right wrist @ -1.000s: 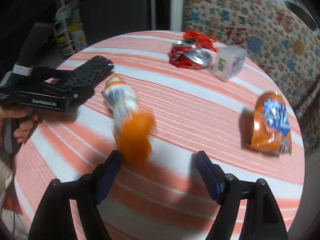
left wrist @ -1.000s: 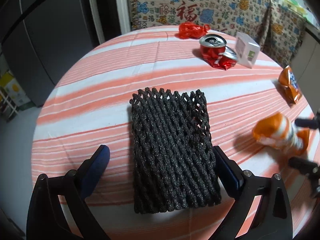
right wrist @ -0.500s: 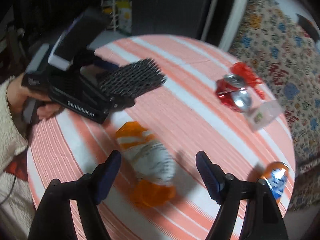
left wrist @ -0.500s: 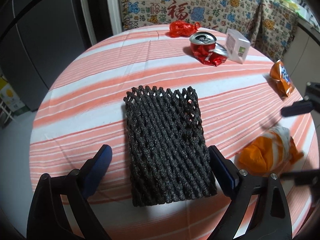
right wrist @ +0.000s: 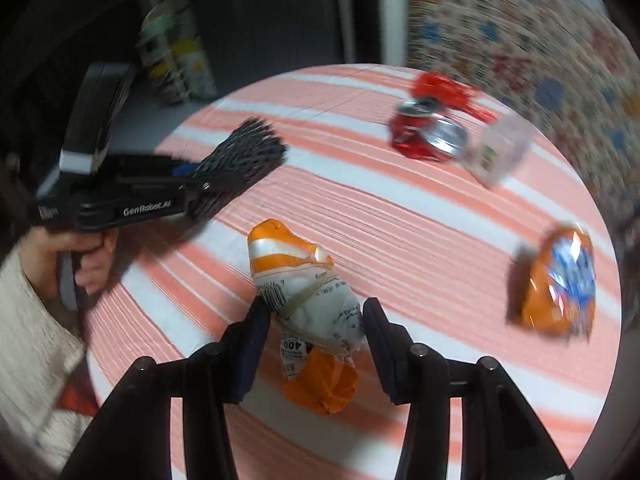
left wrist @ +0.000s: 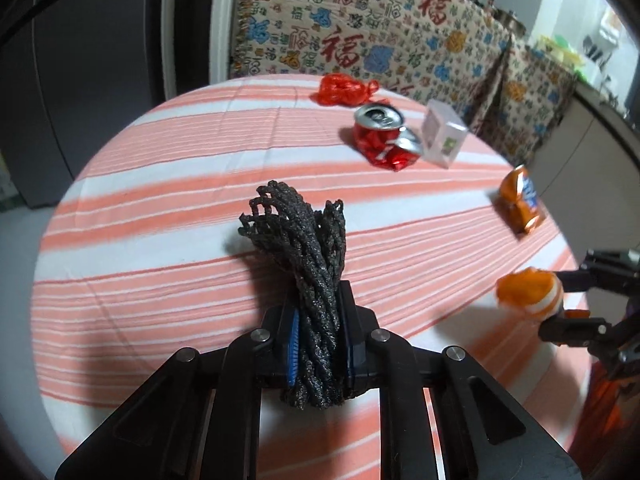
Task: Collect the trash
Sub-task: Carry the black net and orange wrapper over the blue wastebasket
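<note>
My left gripper (left wrist: pixel 318 320) is shut on a black foam net (left wrist: pixel 304 240), which is squeezed into a narrow bundle between the blue pads and sticks out ahead over the striped table. The right wrist view shows the same gripper (right wrist: pixel 224 184) and net (right wrist: pixel 248 152) at the left, with a person's hand (right wrist: pixel 92 264) on the handle. My right gripper (right wrist: pixel 316 316) points down with its jaws closing. An orange and white snack bag (right wrist: pixel 288 256) tied with a rubber band sits between them, and both pads touch its sides. That bag (left wrist: pixel 528 292) also shows at the right of the left wrist view.
On the far side of the round striped tablecloth (left wrist: pixel 160 200) lie a crushed red can (left wrist: pixel 380 136), a red plastic bag (left wrist: pixel 344 90) and a small clear box (left wrist: pixel 444 138). An orange and blue snack bag (left wrist: pixel 520 206) lies near the right edge. A patterned cloth (left wrist: pixel 360 32) hangs behind.
The left jaws went from wide open around the flat net to shut, bunching it up. The right jaws narrowed onto the orange and white bag, which now sits between them.
</note>
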`<state>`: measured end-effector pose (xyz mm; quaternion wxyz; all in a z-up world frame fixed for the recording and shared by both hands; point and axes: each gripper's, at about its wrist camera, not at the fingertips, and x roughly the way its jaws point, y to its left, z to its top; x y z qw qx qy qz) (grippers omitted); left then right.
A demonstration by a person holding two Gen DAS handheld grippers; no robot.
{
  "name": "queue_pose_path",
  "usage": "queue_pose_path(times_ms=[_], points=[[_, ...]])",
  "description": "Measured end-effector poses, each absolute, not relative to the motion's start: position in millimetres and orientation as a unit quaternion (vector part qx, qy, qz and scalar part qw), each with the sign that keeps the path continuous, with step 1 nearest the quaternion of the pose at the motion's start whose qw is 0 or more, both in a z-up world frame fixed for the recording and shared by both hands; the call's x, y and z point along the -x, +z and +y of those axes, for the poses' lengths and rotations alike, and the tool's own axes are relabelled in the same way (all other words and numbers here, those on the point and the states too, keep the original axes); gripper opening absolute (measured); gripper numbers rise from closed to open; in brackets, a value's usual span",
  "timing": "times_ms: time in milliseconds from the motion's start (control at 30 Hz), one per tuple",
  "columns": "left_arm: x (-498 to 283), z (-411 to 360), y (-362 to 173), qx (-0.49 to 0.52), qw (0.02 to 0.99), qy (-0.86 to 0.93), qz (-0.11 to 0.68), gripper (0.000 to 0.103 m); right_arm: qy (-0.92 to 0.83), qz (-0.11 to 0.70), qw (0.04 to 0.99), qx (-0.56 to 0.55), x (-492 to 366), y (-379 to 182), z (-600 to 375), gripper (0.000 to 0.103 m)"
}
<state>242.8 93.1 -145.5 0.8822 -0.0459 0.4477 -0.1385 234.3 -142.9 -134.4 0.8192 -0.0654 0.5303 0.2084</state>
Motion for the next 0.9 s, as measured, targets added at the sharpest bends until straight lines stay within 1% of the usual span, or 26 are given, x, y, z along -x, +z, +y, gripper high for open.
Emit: queue_pose_path(times_ms=[200,467,600,733,900], points=[[-225,46,-133,0.031,0.879,-0.17,0.444,0.015,0.16,0.52,0.838,-0.026,-215,-117,-196,0.049],[-196,-37,-122,0.011,0.869,-0.221,0.443,0.015,0.117,0.511,0.847,-0.091,-185,-111,-265,0.049],[-189,-64,-116,0.003,0.865,-0.236,0.443,0.015,0.095,0.506,0.847,-0.135,-175,-113,-299,0.049],[-185,-92,-107,-0.001,0.863,-0.254,0.437,0.015,0.078,0.492,0.848,-0.183,-167,-113,-333,0.049],[-180,-140,-97,-0.003,0.853,-0.29,0.435,0.015,0.048,0.466,0.859,-0.206,-154,-103,-373,0.049]])
